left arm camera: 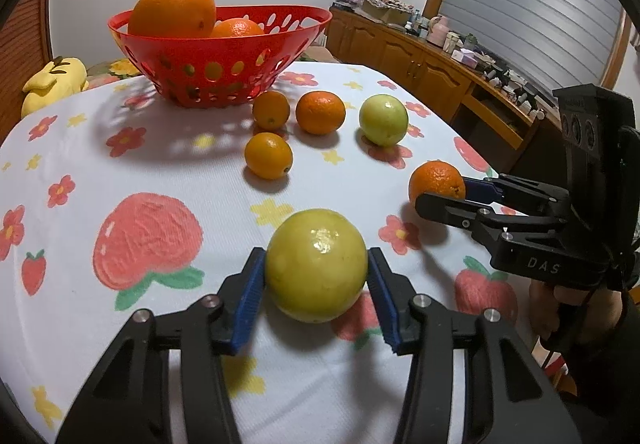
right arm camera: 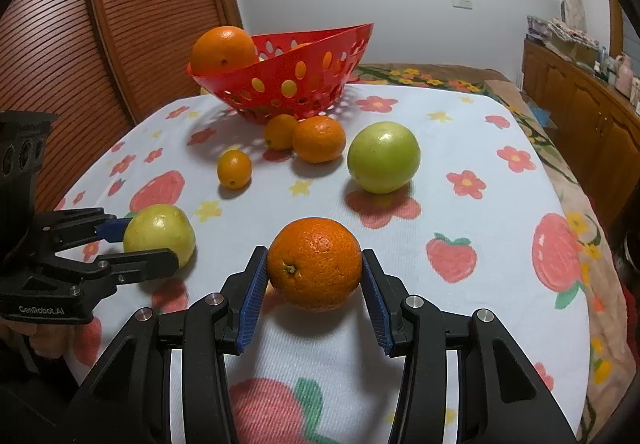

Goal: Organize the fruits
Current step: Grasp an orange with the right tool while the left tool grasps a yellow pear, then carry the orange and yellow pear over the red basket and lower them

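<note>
My left gripper point(left arm camera: 316, 264) is shut on a yellow-green apple point(left arm camera: 316, 264), its blue pads pressed on both sides; it also shows in the right wrist view point(right arm camera: 160, 236). My right gripper point(right arm camera: 315, 264) is shut on an orange point(right arm camera: 315, 264), which also shows in the left wrist view point(left arm camera: 437, 182). A red perforated basket point(left arm camera: 224, 56) at the back holds two large oranges point(left arm camera: 172, 10). On the cloth lie a second green apple point(left arm camera: 383, 119), a mandarin point(left arm camera: 320, 112) and two small oranges point(left arm camera: 269, 155).
The table wears a white cloth point(left arm camera: 120, 172) printed with strawberries and flowers. A yellow plush toy point(left arm camera: 52, 82) lies beyond the far left edge. A wooden sideboard point(left arm camera: 440, 60) with clutter runs along the right. A slatted wooden door point(right arm camera: 120, 24) stands behind the table.
</note>
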Demonstrator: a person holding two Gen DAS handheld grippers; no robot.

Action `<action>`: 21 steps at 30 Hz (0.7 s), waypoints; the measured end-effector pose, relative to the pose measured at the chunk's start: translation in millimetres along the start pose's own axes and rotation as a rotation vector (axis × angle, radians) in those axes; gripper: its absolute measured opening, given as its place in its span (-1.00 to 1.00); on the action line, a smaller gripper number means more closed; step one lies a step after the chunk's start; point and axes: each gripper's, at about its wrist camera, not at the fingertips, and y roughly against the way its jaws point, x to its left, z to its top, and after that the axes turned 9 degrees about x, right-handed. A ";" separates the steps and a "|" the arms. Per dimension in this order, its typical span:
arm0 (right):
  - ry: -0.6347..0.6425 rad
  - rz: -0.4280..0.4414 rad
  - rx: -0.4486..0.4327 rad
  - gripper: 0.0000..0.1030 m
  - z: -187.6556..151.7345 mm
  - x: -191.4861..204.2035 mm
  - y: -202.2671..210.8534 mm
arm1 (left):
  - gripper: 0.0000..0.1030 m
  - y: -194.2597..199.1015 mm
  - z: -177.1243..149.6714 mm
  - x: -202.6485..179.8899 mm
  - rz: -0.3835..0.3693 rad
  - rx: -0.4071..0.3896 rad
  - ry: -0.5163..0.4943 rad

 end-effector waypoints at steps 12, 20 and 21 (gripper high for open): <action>-0.006 0.019 0.030 -0.10 1.3 -0.9 -6.4 | -0.05 23.4 15.4 12.2 0.016 -0.073 0.032; -0.002 0.022 0.019 -0.10 0.2 0.7 -3.1 | -0.05 44.6 39.1 19.9 0.047 -0.135 0.035; 0.004 0.022 0.018 -0.10 0.3 1.4 -1.5 | -0.05 46.9 41.7 19.3 0.047 -0.142 0.031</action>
